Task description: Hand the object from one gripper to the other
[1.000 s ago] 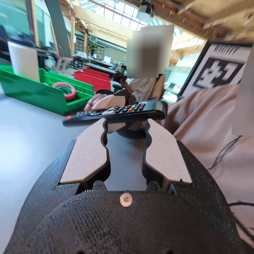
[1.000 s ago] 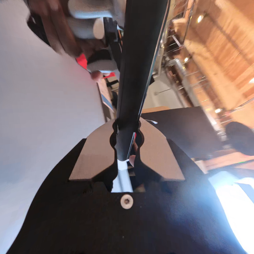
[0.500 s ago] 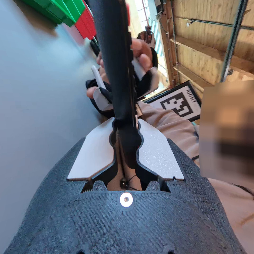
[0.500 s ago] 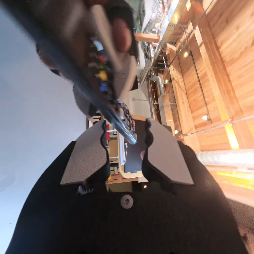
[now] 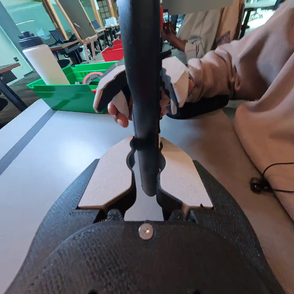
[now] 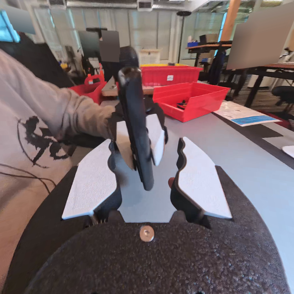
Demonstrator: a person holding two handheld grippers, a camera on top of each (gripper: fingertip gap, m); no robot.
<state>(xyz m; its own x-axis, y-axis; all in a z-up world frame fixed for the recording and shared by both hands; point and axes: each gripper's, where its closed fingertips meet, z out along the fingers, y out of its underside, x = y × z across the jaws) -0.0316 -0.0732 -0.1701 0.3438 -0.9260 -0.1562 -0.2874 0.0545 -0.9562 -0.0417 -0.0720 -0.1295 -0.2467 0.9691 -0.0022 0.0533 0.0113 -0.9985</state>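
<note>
while your left gripper [image 5: 146,143] clamps the black remote [image 5: 143,79], the transfer looks all but done.

between your left fingers [image 5: 111,171] the remote's lower end sits pinched, its body rising upright beyond the tips. your right gripper [image 6: 146,152] stands spread wide, the remote's end hanging loose in the gap and touching neither pad. what's left, in my judgement, is drawing the right one clear. farther out, beyond the grey table [image 5: 55,143], sit a green bin [image 5: 63,95] and red bins [image 6: 190,98].
</note>
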